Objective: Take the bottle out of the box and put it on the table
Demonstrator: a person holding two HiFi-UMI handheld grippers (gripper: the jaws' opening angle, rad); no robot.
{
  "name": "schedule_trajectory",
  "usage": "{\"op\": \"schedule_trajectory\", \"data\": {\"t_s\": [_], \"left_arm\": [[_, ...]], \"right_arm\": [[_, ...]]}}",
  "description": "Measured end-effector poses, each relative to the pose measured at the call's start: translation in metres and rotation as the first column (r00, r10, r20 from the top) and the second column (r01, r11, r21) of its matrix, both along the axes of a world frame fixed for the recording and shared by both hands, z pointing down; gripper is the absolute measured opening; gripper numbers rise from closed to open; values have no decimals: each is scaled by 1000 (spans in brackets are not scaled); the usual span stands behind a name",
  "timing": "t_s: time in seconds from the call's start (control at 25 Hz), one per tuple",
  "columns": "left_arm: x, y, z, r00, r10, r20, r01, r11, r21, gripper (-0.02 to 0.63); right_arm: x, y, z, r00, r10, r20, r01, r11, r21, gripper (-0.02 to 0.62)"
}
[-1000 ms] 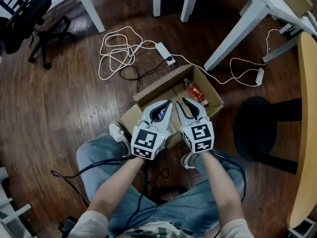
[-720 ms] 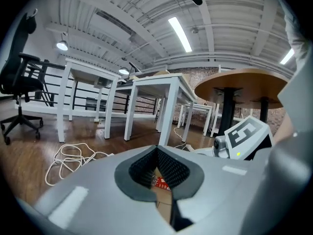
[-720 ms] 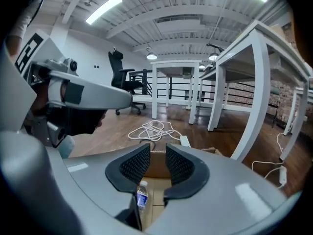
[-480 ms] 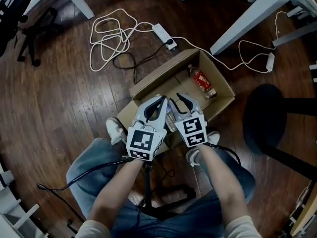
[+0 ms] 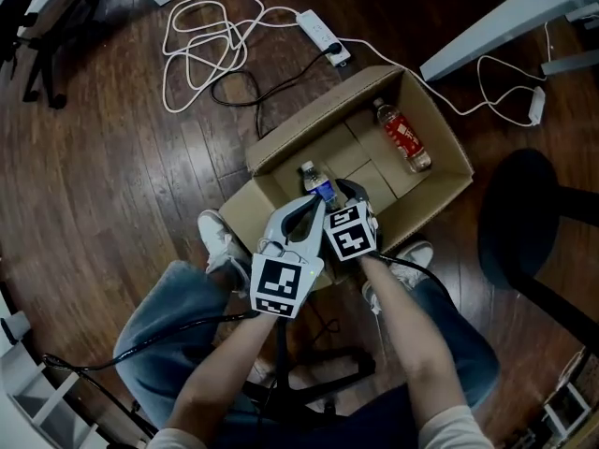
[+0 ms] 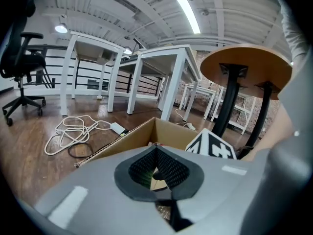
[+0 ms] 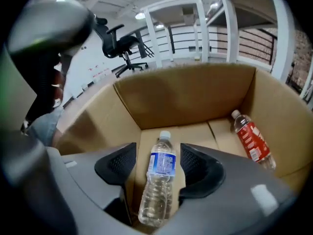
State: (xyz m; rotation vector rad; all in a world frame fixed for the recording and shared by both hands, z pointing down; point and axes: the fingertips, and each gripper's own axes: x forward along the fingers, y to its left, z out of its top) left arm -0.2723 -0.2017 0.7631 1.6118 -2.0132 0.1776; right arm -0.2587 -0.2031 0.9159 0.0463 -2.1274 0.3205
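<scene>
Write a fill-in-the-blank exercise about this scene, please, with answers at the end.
The cardboard box stands on a wooden ___.
Inside lie a clear bottle and a second bottle with a ___ label.
The clear bottle, with a ___ label, lies between the fingers of the right gripper.
Answers: floor; red; blue.
Those fingers have just been opening; they do not press on it.

box (image 5: 318, 120) open on top: clear way in from above; its four walls shut off the sides. inside, bare cardboard between clear bottle (image 7: 159, 180) and red-label bottle (image 7: 250, 141), well apart. my right claw (image 7: 157, 163): jaws have just been opening, clear bottle between them, slim gap each side. left claw (image 5: 307, 209) crowds just beside mine, on its left.
</scene>
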Motion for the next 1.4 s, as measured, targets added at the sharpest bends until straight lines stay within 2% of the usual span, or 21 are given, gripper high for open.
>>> {"op": "schedule_trajectory", "data": {"t_s": [0.16,0.24,0.4,0.84,0.96,1.12,1.4], "left_arm": [[-12,0,2,999,-46,-14,46,999,0,-14],[-17,-2,0,998,-61,-19,61,998,12,-14],[-23,-6,-3,996,-76,-39,78,996,37,-14],[-26,2,9,992,-109,-65,110,994,6,-14],[-28,0,7,993,-105,-57,106,994,11,-14],[-31,0,4,992,-113,-52,115,993,19,-14],[-25,-4,-16,995,-92,-39,93,995,45,-14]], "right_arm": [[-10,-2,35,997,32,-66,-33,999,-22,288],[-6,2,56,992,6,-122,-10,1000,-28,311],[13,13,93,973,-29,-230,16,998,-59,318],[15,24,121,930,-15,-367,-16,997,-80,331],[15,23,121,928,0,-373,-28,997,-69,314],[16,18,118,930,10,-367,-48,994,-97,291],[1,-1,57,982,70,-176,-77,996,-34,287]]}}
